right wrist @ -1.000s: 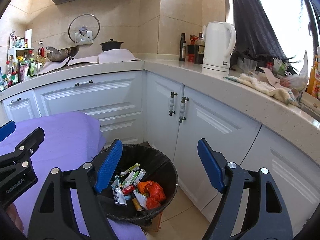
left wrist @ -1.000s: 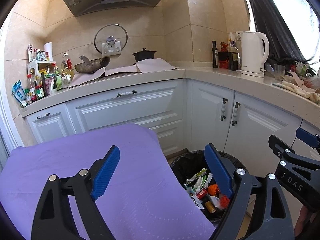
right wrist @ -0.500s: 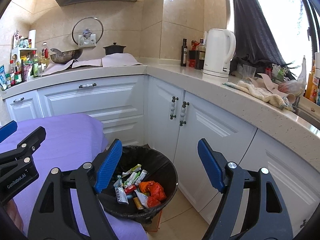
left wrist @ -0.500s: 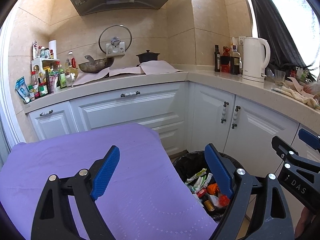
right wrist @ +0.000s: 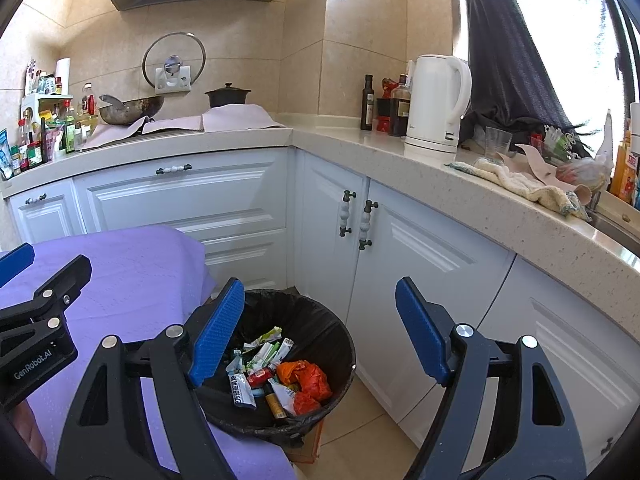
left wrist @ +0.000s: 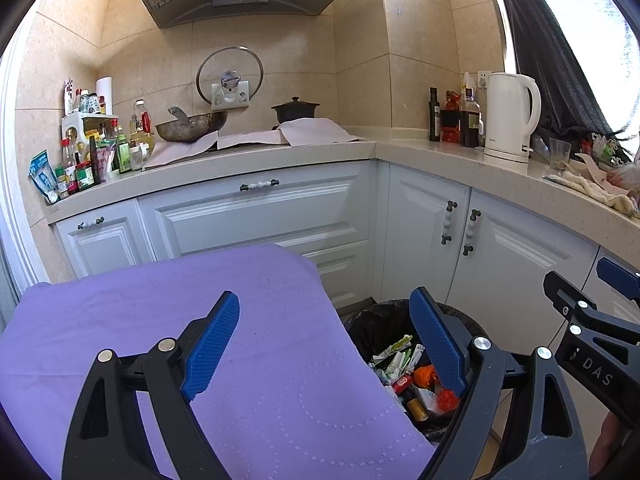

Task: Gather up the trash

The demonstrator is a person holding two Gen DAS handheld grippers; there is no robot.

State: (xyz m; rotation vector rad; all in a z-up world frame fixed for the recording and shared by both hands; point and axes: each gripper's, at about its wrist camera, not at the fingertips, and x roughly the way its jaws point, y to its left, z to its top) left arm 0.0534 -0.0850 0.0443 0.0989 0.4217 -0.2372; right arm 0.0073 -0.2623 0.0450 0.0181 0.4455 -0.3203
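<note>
Both tongs released, empty: left gripper (left wrist: 324, 344), right gripper (right wrist: 320, 332). Purple tablecloth (left wrist: 168, 320) bare. Lined bin (right wrist: 340, 344) at 5 o'clock holds wrappers (right wrist: 264, 354). Scan for leftovers before retreating.

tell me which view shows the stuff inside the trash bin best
The right wrist view: the trash bin shows its whole rim, with wrappers and orange bag spread out inside. In the left wrist view the trash bin is half hidden behind the left gripper, so only part of the contents shows.
</note>
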